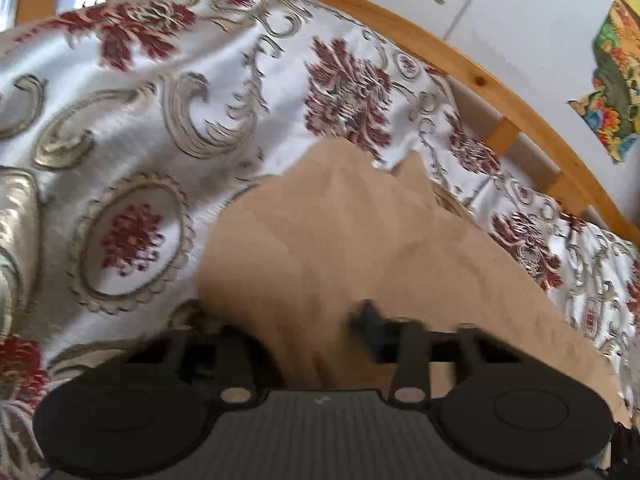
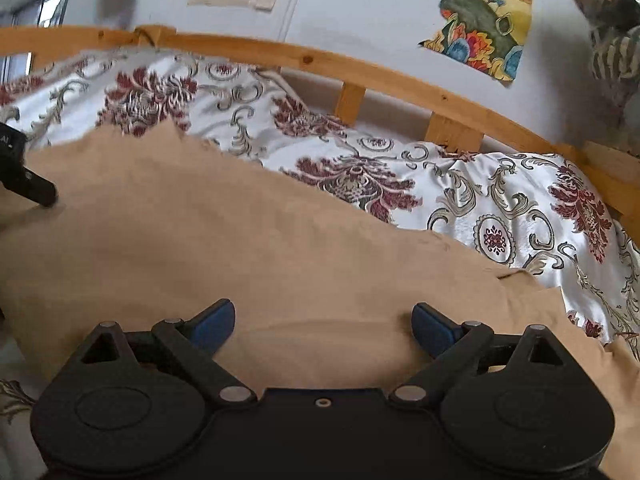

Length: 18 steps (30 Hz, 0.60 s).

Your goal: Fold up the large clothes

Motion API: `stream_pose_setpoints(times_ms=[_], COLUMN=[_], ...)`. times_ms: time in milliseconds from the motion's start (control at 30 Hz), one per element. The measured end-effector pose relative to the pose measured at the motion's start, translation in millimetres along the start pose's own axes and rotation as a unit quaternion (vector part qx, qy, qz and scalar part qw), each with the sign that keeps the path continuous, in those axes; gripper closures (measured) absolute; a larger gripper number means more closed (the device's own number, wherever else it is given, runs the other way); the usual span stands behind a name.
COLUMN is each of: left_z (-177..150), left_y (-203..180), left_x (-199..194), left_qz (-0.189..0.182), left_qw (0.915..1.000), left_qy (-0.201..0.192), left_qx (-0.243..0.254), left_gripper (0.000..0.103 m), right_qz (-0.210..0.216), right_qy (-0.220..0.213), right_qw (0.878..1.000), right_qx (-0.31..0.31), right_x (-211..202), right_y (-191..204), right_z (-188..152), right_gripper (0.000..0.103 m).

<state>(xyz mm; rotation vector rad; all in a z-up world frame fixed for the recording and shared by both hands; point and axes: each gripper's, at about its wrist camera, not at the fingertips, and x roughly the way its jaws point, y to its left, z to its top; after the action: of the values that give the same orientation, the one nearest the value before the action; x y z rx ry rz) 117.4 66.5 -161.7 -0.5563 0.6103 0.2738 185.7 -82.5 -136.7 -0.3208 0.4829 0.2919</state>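
Two views told it. From the left wrist, the left gripper (image 1: 320, 332) angled down over the tan garment (image 1: 320, 248) spread on the patterned bedspread (image 1: 120, 120); blur hid whether its narrowed jaws pinched cloth. From the right wrist, the right gripper (image 2: 322, 320) hung wide open, empty, above the garment's near edge, probably lining up a fold grip.

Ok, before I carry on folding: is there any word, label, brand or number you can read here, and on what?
No text can be read in either view.
left gripper: pale marks on its black body, cut off by the frame edge and too blurred to read.
wall pictures: painted scenes, no lettering legible.
tan garment, bedspread: none.
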Motion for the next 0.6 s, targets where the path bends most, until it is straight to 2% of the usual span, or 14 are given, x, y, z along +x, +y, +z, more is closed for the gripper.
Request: stream_pose_setpoints(times_ms=[33, 133, 200, 267, 333, 400, 433, 467, 500, 533, 567, 600], left_z=[0.6, 2.9, 5.2, 8.4, 10.9, 11.7, 12.2, 13.1, 12.1, 10.8, 8.9, 6.9], left_y=[0.2, -10.7, -24.5, -46.2, -71.2, -102.0, -117.8, -136.6, -151.8, -166.3, -182.4, -194.1], left_x=[-3.9, -19.0, -34.0, -54.0, -72.9, -90.8, -98.3, -104.8, -110.1, -113.7, -114.5, -113.3], left_qz=[-0.005, -0.009, -0.025, -0.056, -0.095, -0.145, -0.168, -0.189, -0.202, -0.214, -0.226, -0.233], left_qw=[1.0, 0.9995, 0.9971, 0.9894, 0.9766, 0.9548, 0.9414, 0.9237, 0.9072, 0.8914, 0.8758, 0.8655], left_qy=[-0.005, -0.027, -0.054, -0.082, -0.103, -0.109, -0.105, -0.098, -0.092, -0.085, -0.067, -0.052], left_qx=[-0.002, 0.014, 0.048, 0.106, 0.164, 0.236, 0.273, 0.318, 0.357, 0.391, 0.421, 0.44], left_gripper=[0.088, 0.097, 0.098, 0.099, 0.1, 0.1, 0.1, 0.101, 0.101, 0.101, 0.101, 0.101], right_qz=[-0.001, 0.002, 0.006, 0.01, 0.016, 0.031, 0.048, 0.063, 0.072, 0.073, 0.072, 0.069], right_qy=[-0.001, -0.006, -0.009, -0.009, -0.008, -0.008, -0.011, -0.013, -0.01, -0.004, 0.001, 0.001], right_qw=[1.0, 1.0, 1.0, 1.0, 0.999, 0.997, 0.995, 0.992, 0.989, 0.985, 0.977, 0.967], right_qx=[-0.001, 0.007, 0.017, 0.029, 0.041, 0.064, 0.084, 0.106, 0.132, 0.159, 0.199, 0.244], right_x=[-0.5, -2.7, -3.8, -5.2, -5.6, -5.2, -6.0, -6.6, -8.5, -10.7, -16.1, -23.9], right_y=[0.5, -2.1, -5.2, -8.2, -13.2, -21.3, -29.5, -36.6, -47.4, -58.9, -76.2, -94.7], right_z=[-0.7, -3.6, -4.0, -4.0, -4.8, -4.8, -4.9, -3.5, -1.1, 3.6, 9.8, 14.1], right_gripper=[0.007, 0.007, 0.007, 0.007, 0.007, 0.008, 0.011, 0.013, 0.019, 0.029, 0.033, 0.037])
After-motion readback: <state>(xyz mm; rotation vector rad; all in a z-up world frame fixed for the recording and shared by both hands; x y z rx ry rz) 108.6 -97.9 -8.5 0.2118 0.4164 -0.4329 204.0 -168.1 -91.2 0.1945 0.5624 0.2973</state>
